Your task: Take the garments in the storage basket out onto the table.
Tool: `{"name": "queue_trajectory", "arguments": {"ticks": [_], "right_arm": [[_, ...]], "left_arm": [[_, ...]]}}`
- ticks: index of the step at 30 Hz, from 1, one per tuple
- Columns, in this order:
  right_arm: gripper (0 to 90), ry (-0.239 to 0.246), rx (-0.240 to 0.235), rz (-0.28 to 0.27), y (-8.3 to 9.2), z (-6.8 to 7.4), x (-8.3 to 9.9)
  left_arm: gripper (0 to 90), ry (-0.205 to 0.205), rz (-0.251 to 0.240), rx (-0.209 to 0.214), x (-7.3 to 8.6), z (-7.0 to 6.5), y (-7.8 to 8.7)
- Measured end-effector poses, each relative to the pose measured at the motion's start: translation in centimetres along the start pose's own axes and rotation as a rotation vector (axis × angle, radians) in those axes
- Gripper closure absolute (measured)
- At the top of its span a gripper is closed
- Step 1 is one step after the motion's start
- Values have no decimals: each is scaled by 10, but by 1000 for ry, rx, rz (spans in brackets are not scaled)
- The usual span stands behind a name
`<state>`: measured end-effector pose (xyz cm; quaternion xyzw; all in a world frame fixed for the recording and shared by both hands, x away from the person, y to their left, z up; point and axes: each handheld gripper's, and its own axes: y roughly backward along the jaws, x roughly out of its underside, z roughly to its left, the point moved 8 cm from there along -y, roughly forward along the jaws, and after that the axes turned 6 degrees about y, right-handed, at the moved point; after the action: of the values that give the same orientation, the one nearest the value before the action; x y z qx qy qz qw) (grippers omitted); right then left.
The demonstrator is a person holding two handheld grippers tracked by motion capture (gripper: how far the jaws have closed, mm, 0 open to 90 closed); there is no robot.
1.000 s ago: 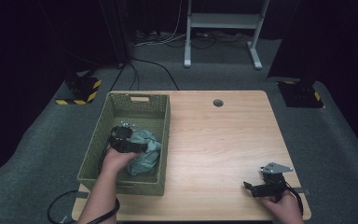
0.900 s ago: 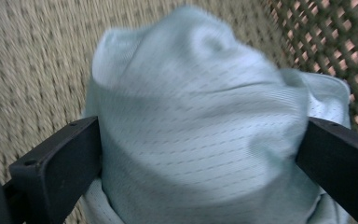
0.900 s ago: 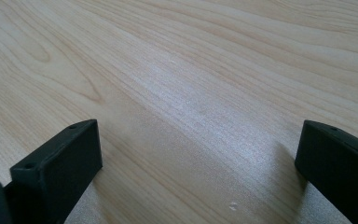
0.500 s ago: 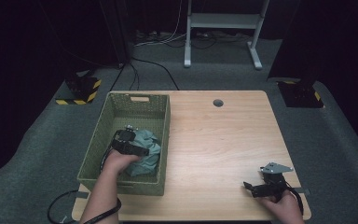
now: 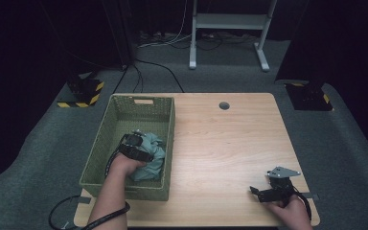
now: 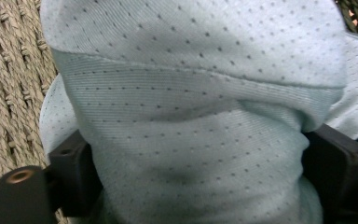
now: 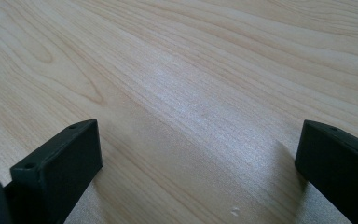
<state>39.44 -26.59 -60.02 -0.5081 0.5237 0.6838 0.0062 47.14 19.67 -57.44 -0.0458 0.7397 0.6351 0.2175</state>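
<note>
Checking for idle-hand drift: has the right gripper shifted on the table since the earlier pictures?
No. The right gripper sits at the same spot near the table's near right corner, jaws open over bare wood, as in both earlier high views.

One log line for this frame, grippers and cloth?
left gripper: jaws just closing around pale blue dotted cloth in green woven basket | right gripper: open, empty, on light wooden table
</note>
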Motion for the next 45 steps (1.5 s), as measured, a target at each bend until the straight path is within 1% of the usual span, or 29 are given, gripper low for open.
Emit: {"name": "queue_trajectory", "arguments": {"ticks": [3, 5, 9, 11, 12, 14, 16, 18, 20, 23, 24, 27, 29, 30, 31, 32, 34, 36, 38, 42, 45], "right_arm": [[1, 0, -1, -2, 0, 0, 0], [1, 0, -2, -2, 0, 0, 0], [1, -6, -9, -7, 0, -1, 0], [1, -8, -10, -8, 0, -1, 0], [1, -8, -10, -8, 1, -1, 0], [1, -8, -11, -8, 1, -1, 0], [1, -11, -12, -10, 1, -1, 0], [1, -13, -14, -10, 1, -1, 0], [1, -13, -14, -10, 1, -1, 0], [1, -12, -12, -10, 1, -1, 0], [1, -12, -13, -10, 1, -1, 0], [1, -16, -17, -12, 1, -1, 0], [1, -17, -17, -12, 1, -1, 0], [1, -16, -16, -11, 1, -1, 0], [1, -15, -16, -11, 1, -1, 0], [1, -15, -15, -11, 1, -1, 0], [1, -13, -14, -11, 1, -1, 0], [1, -12, -13, -10, 1, -1, 0], [1, -12, -13, -10, 1, -1, 0], [1, -14, -15, -10, 1, -1, 0], [1, -14, -15, -11, 1, -1, 0]], "left_arm": [[261, -16, 11, 3, -1, -5, 2], [338, -39, 19, 4, -2, -8, 4], [417, -61, 32, -5, -3, -12, 6], [450, -68, 35, 0, -3, -13, 8], [461, -47, 33, 14, -3, -13, 8], [487, -19, 24, 40, -3, -11, 11], [507, -5, 10, 50, -3, -10, 13], [519, 1, -6, 54, -3, -8, 16], [519, -6, -18, 52, -3, -8, 18], [519, -7, -58, 59, -4, -8, 24], [519, -1, -71, 59, -5, -7, 26], [519, 18, -135, 55, -8, -3, 36], [519, 23, -166, 55, -9, 0, 41], [519, 35, -190, 60, -10, 2, 44], [519, 41, -203, 63, -10, 2, 46], [518, 42, -229, 66, -11, 3, 49], [517, 44, -261, 64, -13, 4, 54], [517, 46, -312, 65, -15, 5, 61], [517, 36, -354, 69, -18, 4, 66], [517, 42, -425, 71, -21, 3, 76], [515, 34, -482, 57, -24, 0, 84]]}}
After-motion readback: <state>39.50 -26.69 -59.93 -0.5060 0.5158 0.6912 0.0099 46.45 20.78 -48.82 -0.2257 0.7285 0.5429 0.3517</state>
